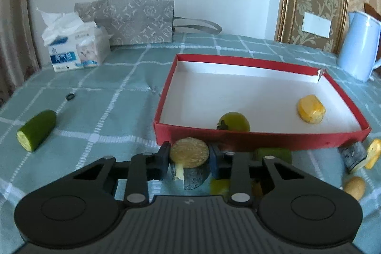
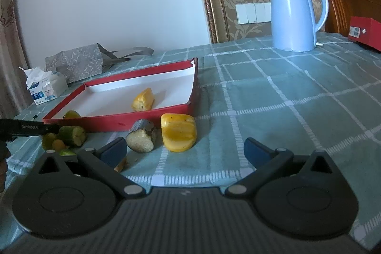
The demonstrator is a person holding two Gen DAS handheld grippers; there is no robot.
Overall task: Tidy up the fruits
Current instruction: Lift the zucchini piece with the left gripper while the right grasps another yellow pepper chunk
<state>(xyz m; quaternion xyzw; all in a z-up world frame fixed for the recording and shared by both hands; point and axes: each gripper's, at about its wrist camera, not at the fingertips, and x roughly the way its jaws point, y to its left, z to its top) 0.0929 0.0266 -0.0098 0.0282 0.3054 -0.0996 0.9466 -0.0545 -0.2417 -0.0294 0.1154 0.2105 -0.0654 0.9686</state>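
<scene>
Your left tool [image 1: 189, 155] is clamped on a dark-skinned eggplant chunk [image 1: 189, 154], cut face up, just in front of the red tray [image 1: 238, 137] on the worktop [image 1: 107, 99]. Your right tool [image 2: 185, 151] gapes wide and empty, a yellow pepper piece [image 2: 178, 132] just ahead.

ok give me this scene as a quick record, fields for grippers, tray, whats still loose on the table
left gripper: shut on a dark-skinned cut piece with a pale yellow face, just outside the tray's near wall
right gripper: open, holding nothing
red tray: holds a green tomato and a yellow piece
loose on tablecloth: cucumber piece, yellow pepper piece, second dark-skinned piece
background: blue kettle, tissue pack
</scene>
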